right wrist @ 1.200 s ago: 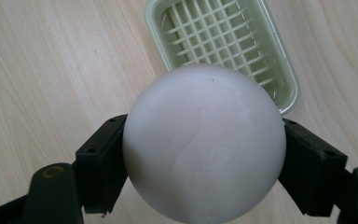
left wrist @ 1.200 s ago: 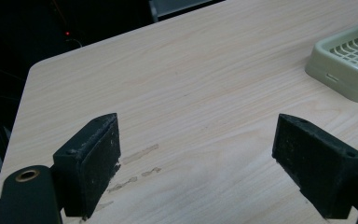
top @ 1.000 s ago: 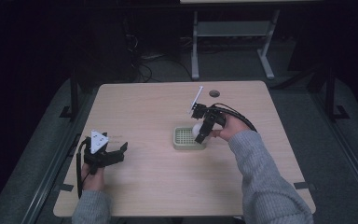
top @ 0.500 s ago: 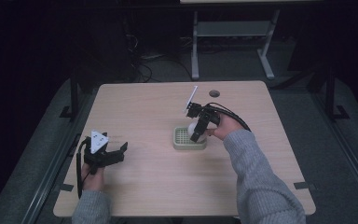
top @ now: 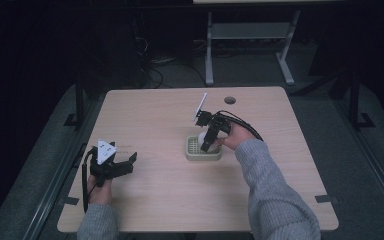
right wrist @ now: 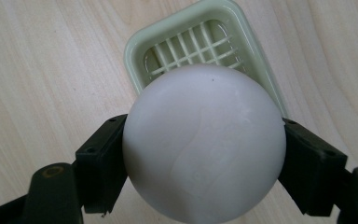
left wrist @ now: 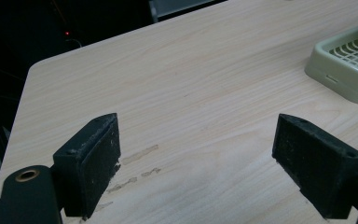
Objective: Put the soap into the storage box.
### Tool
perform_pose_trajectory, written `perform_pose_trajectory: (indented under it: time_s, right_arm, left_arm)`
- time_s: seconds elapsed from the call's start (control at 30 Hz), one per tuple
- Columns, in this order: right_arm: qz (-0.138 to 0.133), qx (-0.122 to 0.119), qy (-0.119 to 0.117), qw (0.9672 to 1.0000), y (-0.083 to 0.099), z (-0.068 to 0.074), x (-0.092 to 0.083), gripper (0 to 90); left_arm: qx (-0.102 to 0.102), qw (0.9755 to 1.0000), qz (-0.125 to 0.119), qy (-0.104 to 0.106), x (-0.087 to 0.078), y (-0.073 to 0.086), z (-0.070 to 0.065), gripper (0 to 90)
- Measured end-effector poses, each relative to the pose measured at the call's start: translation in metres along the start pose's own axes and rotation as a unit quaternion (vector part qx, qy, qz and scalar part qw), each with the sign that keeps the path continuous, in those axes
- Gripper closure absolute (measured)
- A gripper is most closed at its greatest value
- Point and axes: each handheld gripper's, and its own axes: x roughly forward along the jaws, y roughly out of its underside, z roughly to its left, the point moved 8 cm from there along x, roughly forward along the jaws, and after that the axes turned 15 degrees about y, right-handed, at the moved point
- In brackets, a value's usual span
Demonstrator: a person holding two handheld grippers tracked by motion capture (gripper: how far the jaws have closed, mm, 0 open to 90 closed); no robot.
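Right tool (top: 206,141) clamping white ball (right wrist: 204,148), now lowered over green basket (top: 192,153), left tool (top: 124,164) wide open, unmoved

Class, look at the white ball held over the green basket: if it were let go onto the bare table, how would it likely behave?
The white ball is round and smooth, so it would probably roll freely on the flat table. The right gripper grips only its sides, so it may slip. The slotted green basket would likely stop it.

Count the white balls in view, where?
1. The white ball is clamped in the right gripper, above the green tray. Nothing visible could hide another.
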Motion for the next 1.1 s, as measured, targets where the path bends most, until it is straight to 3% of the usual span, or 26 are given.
perform_pose_trajectory:
  time_s: [1.1]
  right_arm:
    - [0.018,0.000,0.010,0.9998,-0.008,0.001,0.028,23.2]
  left_arm:
    - [-0.004,1.0000,-0.003,0.000,-0.001,0.000,0.001,14.8]
